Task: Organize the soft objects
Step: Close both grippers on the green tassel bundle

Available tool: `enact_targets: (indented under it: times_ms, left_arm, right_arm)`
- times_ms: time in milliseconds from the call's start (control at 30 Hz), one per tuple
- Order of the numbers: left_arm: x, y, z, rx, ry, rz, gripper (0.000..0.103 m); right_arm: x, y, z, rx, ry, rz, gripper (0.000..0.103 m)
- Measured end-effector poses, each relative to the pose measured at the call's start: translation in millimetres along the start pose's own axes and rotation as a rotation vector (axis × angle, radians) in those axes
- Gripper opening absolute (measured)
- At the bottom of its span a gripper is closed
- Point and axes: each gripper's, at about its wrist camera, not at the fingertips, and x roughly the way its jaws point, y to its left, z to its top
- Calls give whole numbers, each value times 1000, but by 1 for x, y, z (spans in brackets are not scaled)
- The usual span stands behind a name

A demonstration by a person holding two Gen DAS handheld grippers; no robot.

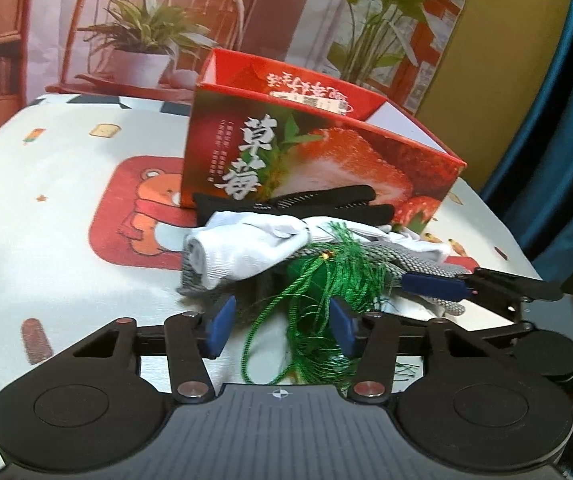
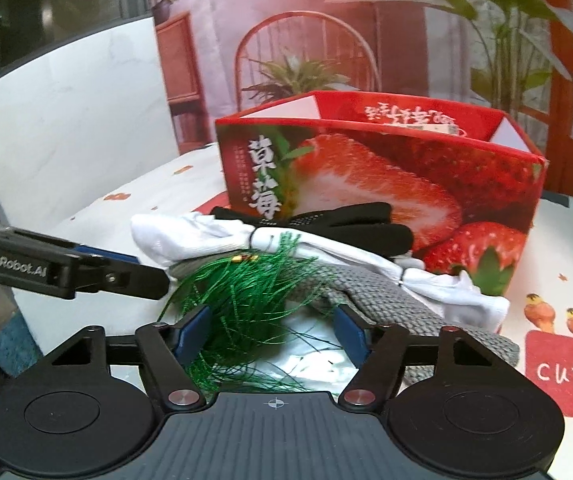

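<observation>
Now the light, floppy green tassel [image 1: 318,300], before the box [image 1: 306,152], is straddled by both half-open tongs [image 1: 282,326] [image 2: 272,330]; its knotted head is judged the firmest hold.

We see bright, even indoor light, soft shadows, mild overall blur, strong fisheye bending, dark vignette at corners.

The strawberry box [image 1: 318,152] walled off the far side right behind the heap of gloves [image 1: 246,248] and green tassel [image 1: 318,304]. Bare tablecloth [image 1: 66,220] lay open leftward; the right gripper [image 1: 438,286] crowded the heap's other flank
</observation>
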Motion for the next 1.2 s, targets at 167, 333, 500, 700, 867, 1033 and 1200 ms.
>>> enact_targets:
  times_ms: [167, 333, 500, 700, 867, 1033, 1200]
  left_arm:
    - [13, -1, 5, -25, 22, -59, 54]
    - [30, 0, 8, -46, 53, -80, 54]
    - [43, -2, 9, -44, 76, -103, 54]
    - [56, -3, 7, -46, 77, -143, 54]
    - [59, -2, 4, -51, 59, -154, 54]
    - [57, 0, 4, -52, 52, -165, 51]
    - [53, 1, 4, -60, 51, -170, 46]
  right_arm:
    - [8, 2, -3, -26, 22, 1, 57]
    - [16, 6, -6, -75, 34, 0, 54]
    - [21, 9, -7, -112, 42, 10, 52]
    - [24, 10, -7, -112, 43, 18, 50]
    - [27, 10, -5, -108, 41, 24, 50]
    - [34, 14, -6, -121, 45, 34, 49]
    - [36, 12, -4, -106, 44, 28, 47]
